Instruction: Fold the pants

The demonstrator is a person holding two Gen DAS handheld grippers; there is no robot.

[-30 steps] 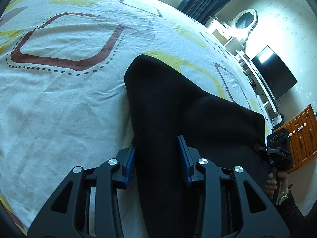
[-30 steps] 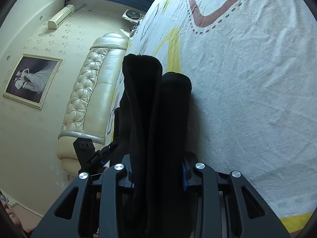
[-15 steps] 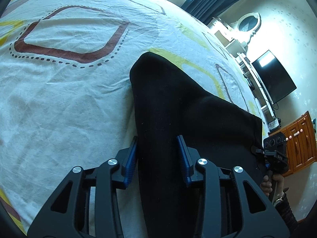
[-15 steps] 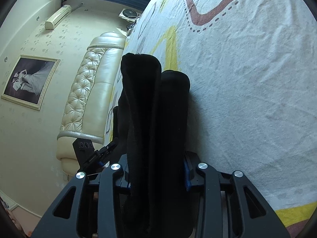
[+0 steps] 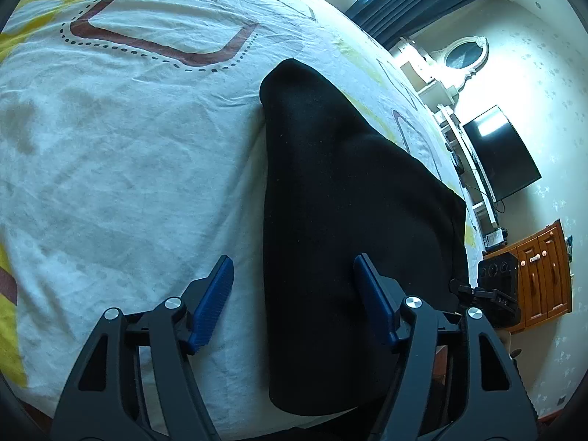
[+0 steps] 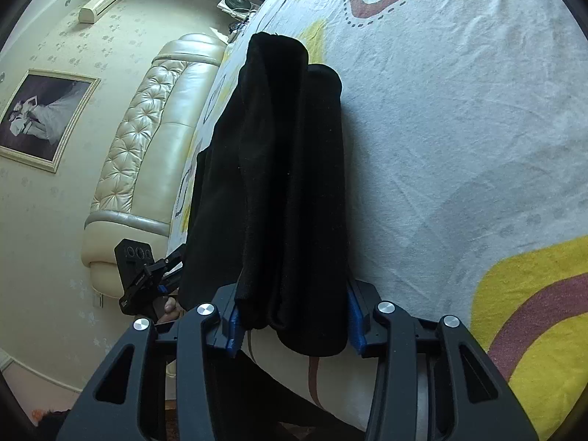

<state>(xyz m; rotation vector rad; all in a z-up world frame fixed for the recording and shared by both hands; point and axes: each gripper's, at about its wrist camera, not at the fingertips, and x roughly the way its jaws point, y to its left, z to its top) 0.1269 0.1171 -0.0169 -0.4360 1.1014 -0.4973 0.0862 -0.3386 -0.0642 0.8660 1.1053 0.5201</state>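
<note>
Fabric, black and thick, made up the pants (image 5: 330,220), which lay folded in a long band on the bed (image 5: 128,147), running from the bed's near edge toward its middle. The landmark here is that near edge.

At the left end, the left hand-held gripper (image 5: 294,301) stood released, its blue pads wide apart. One pad sat over the bare sheet and the other over the cloth, neither pressing it. The pants passed between the jaws loosely, and their near end draped over the bed's edge.

At the right end, the right hand-held gripper (image 6: 292,316) was clenched on the pants (image 6: 286,183), with several stacked layers bunched between its pads just at the bed's edge.

By my judgement the material was soft, limp and fairly light, with a matte knit that would grip rubbery pads well rather than slide. It would sag wherever unsupported, so the stack was best taken at a corner through all layers at once. The left corner at the bed's edge looked the natural place for a matching hold.
</note>
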